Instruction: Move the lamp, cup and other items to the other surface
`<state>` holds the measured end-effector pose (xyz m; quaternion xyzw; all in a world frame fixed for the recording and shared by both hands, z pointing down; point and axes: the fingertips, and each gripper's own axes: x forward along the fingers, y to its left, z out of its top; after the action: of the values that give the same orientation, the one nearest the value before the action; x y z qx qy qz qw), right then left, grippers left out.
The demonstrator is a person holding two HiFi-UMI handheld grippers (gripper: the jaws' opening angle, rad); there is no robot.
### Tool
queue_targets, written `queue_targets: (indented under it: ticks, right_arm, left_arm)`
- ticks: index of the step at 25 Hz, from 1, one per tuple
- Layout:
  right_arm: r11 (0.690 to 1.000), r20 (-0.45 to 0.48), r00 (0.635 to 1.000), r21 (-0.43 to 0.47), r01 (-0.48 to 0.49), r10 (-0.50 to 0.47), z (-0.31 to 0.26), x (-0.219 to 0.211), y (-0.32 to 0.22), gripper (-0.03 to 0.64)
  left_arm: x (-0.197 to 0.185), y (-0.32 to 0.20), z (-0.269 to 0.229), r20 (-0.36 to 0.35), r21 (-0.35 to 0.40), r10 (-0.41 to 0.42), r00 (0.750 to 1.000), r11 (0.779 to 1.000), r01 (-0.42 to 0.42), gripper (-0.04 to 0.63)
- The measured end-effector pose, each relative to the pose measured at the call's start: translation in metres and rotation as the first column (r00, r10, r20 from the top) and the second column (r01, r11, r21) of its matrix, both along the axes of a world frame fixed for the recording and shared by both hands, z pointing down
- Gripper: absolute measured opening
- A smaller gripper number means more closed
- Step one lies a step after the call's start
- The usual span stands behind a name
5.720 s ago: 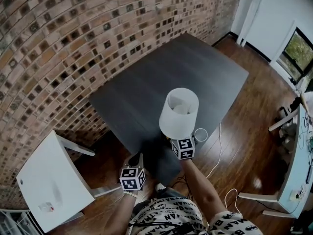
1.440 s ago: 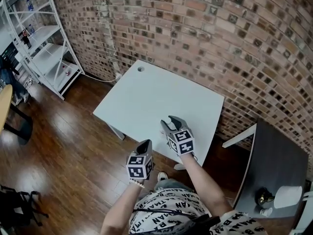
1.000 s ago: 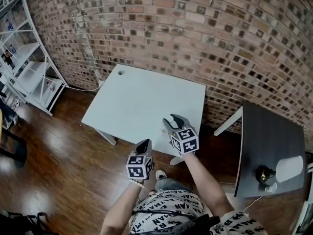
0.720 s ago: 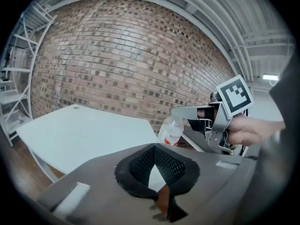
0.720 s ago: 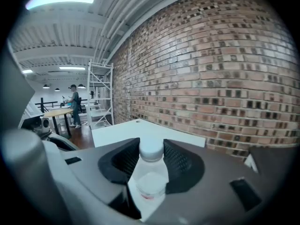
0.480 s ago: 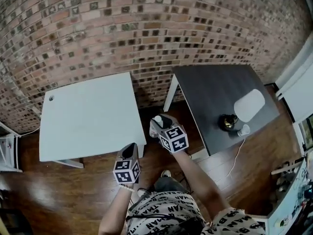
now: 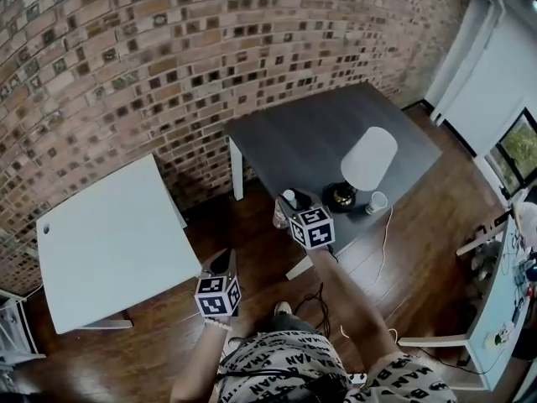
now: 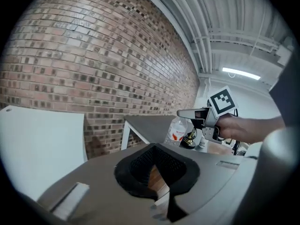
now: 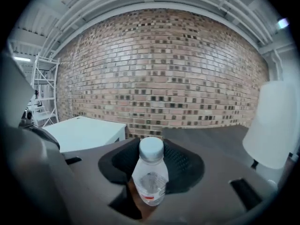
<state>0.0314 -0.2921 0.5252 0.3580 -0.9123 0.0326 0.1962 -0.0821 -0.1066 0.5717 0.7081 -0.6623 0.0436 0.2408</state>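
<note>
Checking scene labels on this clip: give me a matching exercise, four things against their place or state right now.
Things:
1. water bottle
2. lamp
3. left gripper
4. white table

Places or states:
A. stands on the dark table
B. nothing between its jaws
C. gripped by the right gripper
D. beside the brick wall, left of the dark table

Pairs: 1-C, 2-A, 3-B, 4-D
</note>
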Motion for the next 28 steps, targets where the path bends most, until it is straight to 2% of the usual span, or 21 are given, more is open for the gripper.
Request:
queue_targets:
  ticks: [5, 12, 20, 28]
  right_arm:
    - [0.997, -0.004, 0.997, 0.003, -0.072, 0.072, 0.004, 0.050, -0.066, 0.161]
    - [0.995, 0.011, 0.995, -0.012, -0.104, 0.104, 0.014, 0.072, -0.135, 0.161]
    - [0.996, 0.013, 0.997, -0.034, -0.079, 0.080, 0.030, 0.073, -0.160, 0.161]
    - [0.994, 0.004, 0.995, -0.047, -0.099, 0.100, 0.040, 0.077, -0.168, 0.184]
  left_arm:
    - [0.027, -0.038, 0.002, 0.007, -0.010, 0.004, 1.000, 1.000, -0.004, 0.002]
    - [0.040, -0.078, 0.010, 0.016, -0.035, -0.033, 0.999, 0.999, 0.034, 0.002]
    - [0.049, -0.103, 0.020, 0.015, -0.067, -0.044, 0.999, 0.997, 0.045, 0.002]
    - [0.051, -0.113, 0.022, 0.019, -0.076, -0.039, 0.999, 0.996, 0.040, 0.002]
